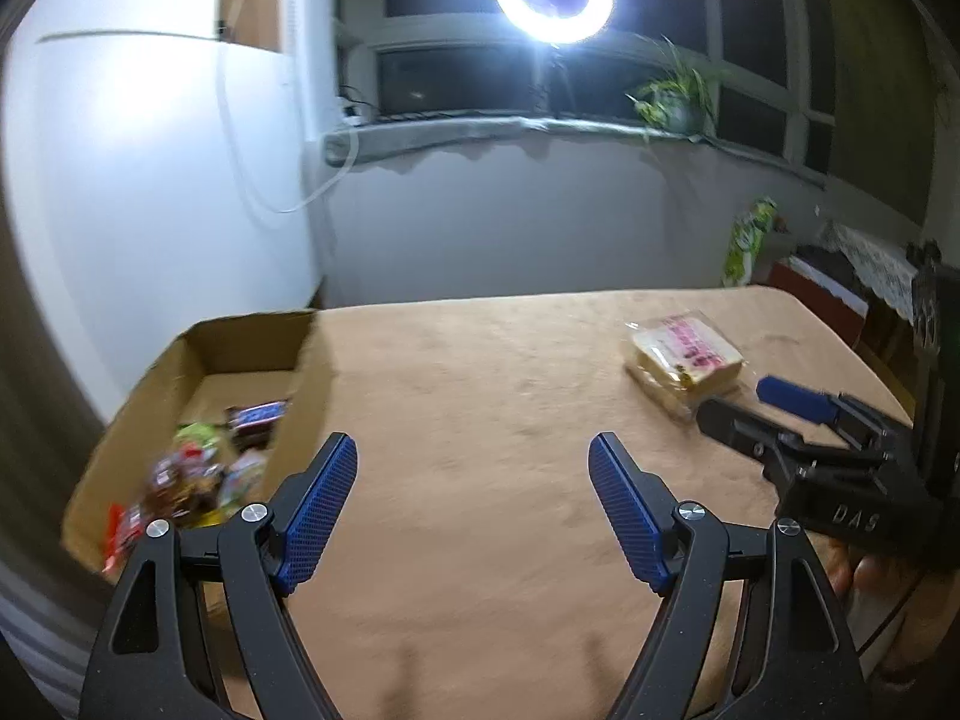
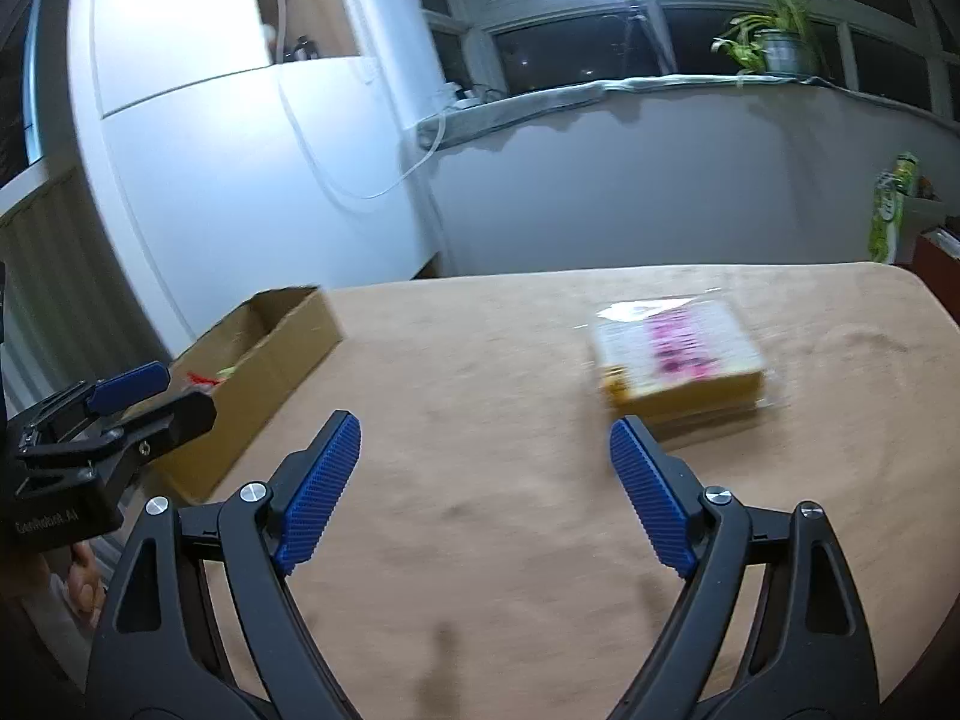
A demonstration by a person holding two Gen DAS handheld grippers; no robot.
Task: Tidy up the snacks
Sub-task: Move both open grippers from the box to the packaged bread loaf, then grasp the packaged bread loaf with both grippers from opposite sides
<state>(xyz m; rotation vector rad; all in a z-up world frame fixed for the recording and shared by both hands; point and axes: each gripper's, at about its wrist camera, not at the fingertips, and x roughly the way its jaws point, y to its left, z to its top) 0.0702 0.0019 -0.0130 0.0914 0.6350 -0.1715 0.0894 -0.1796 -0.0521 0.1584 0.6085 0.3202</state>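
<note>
The one snack not yet put away, a flat rectangular packet in clear wrap with a pink-and-white label and yellow-brown contents, is lying alone on the tan cloth-covered bench, well apart from the open brown cardboard box that is sitting at the bench's far left corner and is already holding a jumble of colourful wrapped snacks. The right gripper, with its blue ribbed pads spread wide and nothing between them, is pointing down across the bench with the packet lying ahead and a little to its right, the nearest corner just beyond the right-hand fingertip. In the left wrist view the same gripper is showing at the right edge, its black fingers reaching toward the packet's near end, close to it though contact cannot be told. The left gripper is likewise hanging released and empty over bare cloth, with the box off to its left and the packet far over to its right, so the right hand is plainly the nearer one. The packet's long axis is running roughly across the right gripper's line of approach, slightly skewed, so a small swing rightward looks needed before closing over its narrower side.
</note>
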